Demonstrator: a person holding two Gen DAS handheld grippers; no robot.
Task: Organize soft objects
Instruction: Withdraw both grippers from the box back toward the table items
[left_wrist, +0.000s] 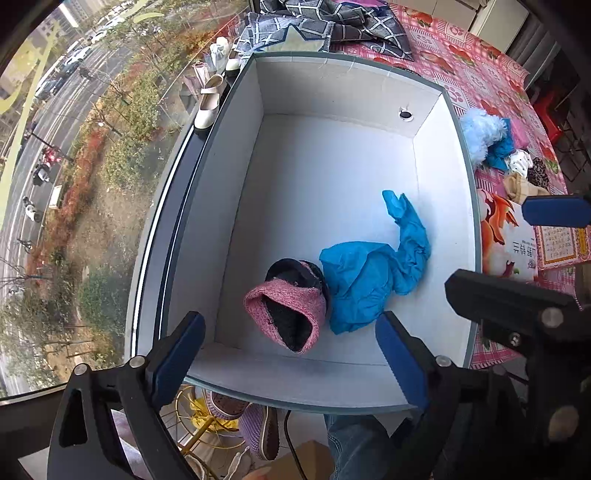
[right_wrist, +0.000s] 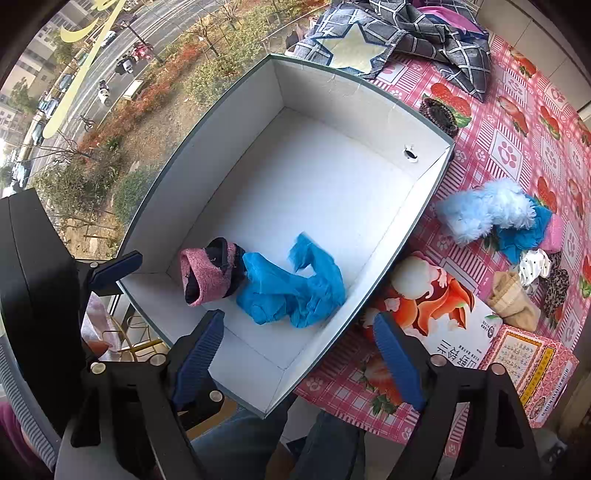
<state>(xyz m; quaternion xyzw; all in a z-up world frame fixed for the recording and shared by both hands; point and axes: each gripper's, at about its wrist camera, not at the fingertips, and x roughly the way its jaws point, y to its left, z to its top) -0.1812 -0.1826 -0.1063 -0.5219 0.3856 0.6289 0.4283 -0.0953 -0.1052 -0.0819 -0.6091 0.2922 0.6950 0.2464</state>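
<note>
left gripper (left_wrist: 290, 354): fingers wide, nothing held
right gripper (right_wrist: 297, 354): same
box (right_wrist: 207, 110): pink sock (right_wrist: 208, 275) touching blue cloth (right_wrist: 291, 291) (glove, maybe), near-left corner

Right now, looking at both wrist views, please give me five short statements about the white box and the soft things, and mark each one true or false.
1. The crumpled blue plastic glove lies inside the white cardboard box. True.
2. The pink knitted item with black lining lies on the tablecloth outside the box. False: it lies in the box, beside the glove.
3. The left gripper is shut on the pink item. False: its jaws stand open and hold nothing.
4. The fluffy light-blue soft item lies on the pink patterned tablecloth, outside the box. True.
5. The right gripper is open and empty. True.
</note>
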